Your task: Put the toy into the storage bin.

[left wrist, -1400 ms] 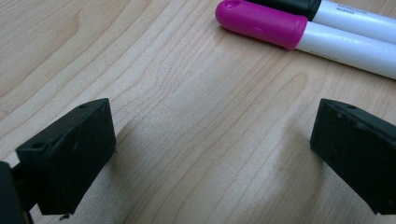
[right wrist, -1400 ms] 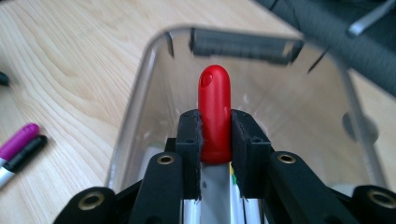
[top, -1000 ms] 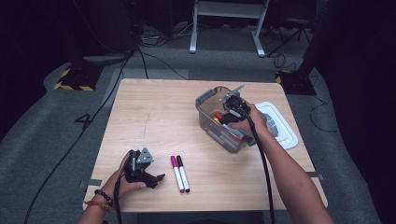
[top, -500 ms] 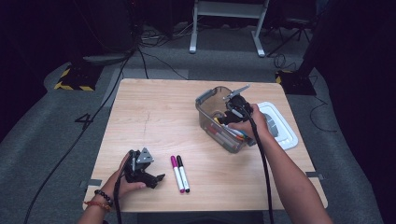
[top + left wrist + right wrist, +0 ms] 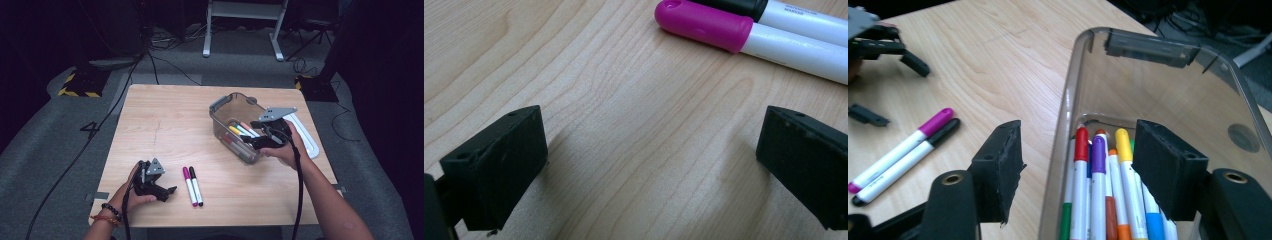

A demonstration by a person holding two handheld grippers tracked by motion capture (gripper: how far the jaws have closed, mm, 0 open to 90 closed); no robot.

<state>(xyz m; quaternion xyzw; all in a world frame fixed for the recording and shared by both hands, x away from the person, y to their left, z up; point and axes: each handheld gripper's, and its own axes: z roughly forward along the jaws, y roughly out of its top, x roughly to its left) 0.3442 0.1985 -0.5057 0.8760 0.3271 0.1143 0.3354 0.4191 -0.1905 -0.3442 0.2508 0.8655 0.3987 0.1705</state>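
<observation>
- Plastic is the material of nearly everything here: two markers lie on the wooden worktop (image 5: 165,125), a magenta-capped marker (image 5: 189,186) and, touching it, a black-capped marker (image 5: 196,186).
- Both lie side by side near the front edge, between the two hands and just beside the left claw (image 5: 167,192), well apart from the clear bin (image 5: 220,107).
- I judge these markers to be light and stiff, with a smooth round barrel. They can roll away or slip out if the pads close on them at a slant.
- A good place to take hold seems to be the middle of the white barrel, with the pads across the length. Because the two touch each other, it will be hard to take one without pushing the other.
- In the left gripper view, the left claw is spread wide and low over the bare wood, nothing between its pads. The magenta cap (image 5: 704,22) lies just ahead of it.
- The right claw (image 5: 257,142) is at the near wall of the bin. Its jaws have just been opening and now stand apart, holding nothing; in the right gripper view the bin wall rises between them.
- Inside the bin lie many coloured markers (image 5: 1098,200) packed along the bottom, so the work of collecting looks almost done.
- A white lid (image 5: 305,137) lies flat just beyond the bin, on the right side of the worktop.
</observation>
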